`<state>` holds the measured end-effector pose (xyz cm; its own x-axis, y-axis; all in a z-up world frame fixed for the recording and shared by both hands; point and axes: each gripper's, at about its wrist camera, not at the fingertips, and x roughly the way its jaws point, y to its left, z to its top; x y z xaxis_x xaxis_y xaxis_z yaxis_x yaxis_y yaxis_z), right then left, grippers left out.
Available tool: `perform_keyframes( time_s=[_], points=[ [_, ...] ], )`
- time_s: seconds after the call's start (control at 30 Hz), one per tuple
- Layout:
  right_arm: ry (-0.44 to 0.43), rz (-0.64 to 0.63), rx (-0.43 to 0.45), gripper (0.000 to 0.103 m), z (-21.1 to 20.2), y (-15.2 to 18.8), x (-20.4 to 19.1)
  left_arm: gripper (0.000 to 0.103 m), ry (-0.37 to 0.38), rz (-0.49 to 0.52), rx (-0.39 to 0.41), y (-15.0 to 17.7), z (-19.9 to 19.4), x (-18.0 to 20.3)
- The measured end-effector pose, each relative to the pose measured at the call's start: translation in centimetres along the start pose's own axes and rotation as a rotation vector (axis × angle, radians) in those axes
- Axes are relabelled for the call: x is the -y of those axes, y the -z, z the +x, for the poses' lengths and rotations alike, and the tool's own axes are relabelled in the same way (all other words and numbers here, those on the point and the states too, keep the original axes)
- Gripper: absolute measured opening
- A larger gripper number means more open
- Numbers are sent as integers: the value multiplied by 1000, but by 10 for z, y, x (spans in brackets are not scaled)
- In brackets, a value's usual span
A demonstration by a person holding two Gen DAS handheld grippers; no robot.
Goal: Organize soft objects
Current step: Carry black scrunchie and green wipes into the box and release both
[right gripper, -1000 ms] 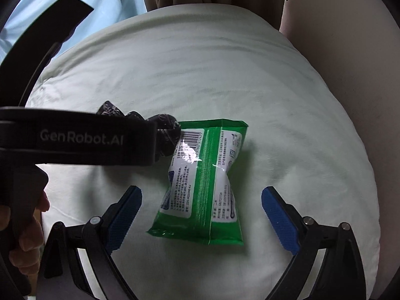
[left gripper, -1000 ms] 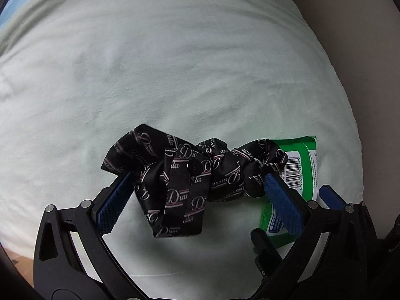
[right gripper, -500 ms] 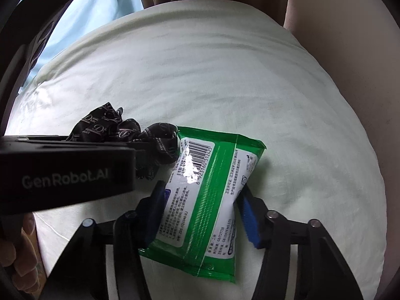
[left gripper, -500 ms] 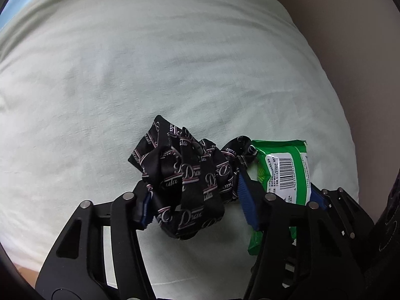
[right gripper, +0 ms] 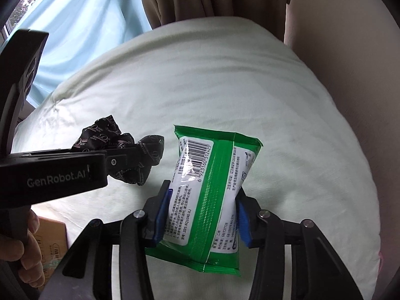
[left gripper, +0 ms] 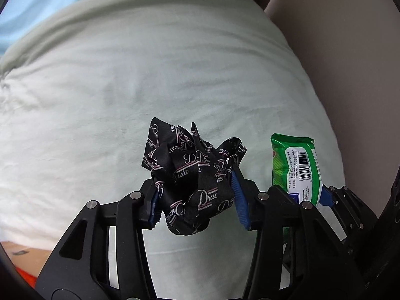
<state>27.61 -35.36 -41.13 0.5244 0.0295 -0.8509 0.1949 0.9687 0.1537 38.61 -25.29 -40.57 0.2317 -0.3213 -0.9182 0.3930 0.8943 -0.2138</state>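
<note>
Two grippers, each with a soft thing pinched in it. In the left wrist view, the left gripper (left gripper: 197, 197) is clenched on a bunched black printed ribbon (left gripper: 192, 175), which sits square between the blue pads (left gripper: 239, 200) and spills forward and a little below them. It seems to be lifted just clear of the pale green pillow (left gripper: 150, 75), though contact underneath cannot be ruled out. Just to its right stands the green wipes pack (left gripper: 297, 165), its long axis running away from the camera.

In the right wrist view, the right gripper (right gripper: 201, 215) grasps that wipes pack (right gripper: 212, 190) across its narrow waist — the pack's long axis runs along the fingers, slightly tilted, its far end forward over the pillow (right gripper: 225, 75). The left gripper's body (right gripper: 57, 172) crosses in from the left, level and near, with the ribbon (right gripper: 125, 155) at its tip; the two loads are side by side and apart. A cardboard box (right gripper: 51, 240) shows low at left, nearer the left hand — possibly where these go.
</note>
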Motion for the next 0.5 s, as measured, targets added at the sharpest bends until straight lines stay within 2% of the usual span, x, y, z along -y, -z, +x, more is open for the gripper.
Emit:
perform_keyframes(
  time_s=[0.23, 0.5],
  points=[
    [-20, -21, 71, 43, -64, -8, 2, 44, -10, -34, 92, 17, -77, 13],
    [-60, -78, 157, 43, -159, -3, -25, 44, -28, -117, 213, 56, -188, 13]
  ],
)
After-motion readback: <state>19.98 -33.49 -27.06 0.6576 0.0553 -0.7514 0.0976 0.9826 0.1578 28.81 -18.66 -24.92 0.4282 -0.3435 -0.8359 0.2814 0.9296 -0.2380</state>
